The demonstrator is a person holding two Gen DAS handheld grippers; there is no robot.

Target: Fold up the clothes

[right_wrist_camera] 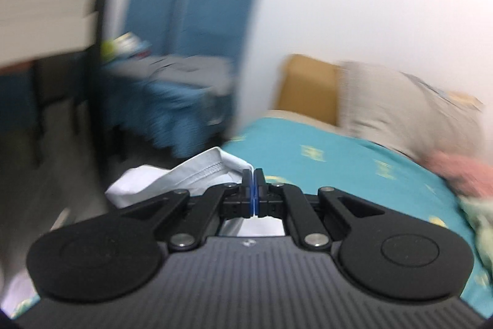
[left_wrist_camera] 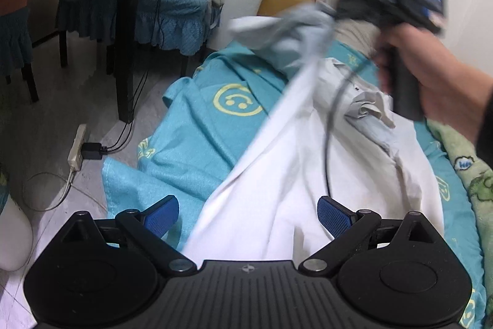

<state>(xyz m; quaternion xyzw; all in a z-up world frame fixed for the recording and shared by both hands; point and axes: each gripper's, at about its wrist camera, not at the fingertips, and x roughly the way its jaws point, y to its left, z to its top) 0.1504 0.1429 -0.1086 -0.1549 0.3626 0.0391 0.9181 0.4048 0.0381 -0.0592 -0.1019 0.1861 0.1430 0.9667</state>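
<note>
From the left wrist, the left claw [left_wrist_camera: 248,213] gapes open over the white shirt [left_wrist_camera: 292,174] sprawled down the middle of the bed [left_wrist_camera: 191,137]. From the right wrist, the right claw [right_wrist_camera: 253,190] pinches a stitched hem; lift slowly, keeping the cloth taut.

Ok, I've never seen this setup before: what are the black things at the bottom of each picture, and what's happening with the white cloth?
There is no robot arm: a person holds a two-finger tool in each hand, each with a camera looking along its fingers. The left view shows the left tool open above a white shirt on a turquoise bedsheet. Further off, blurred, the person's right hand lifts part of the shirt. The right view shows the right tool shut on the white shirt's stitched edge. A green blanket lies at the bed's right side.
</note>
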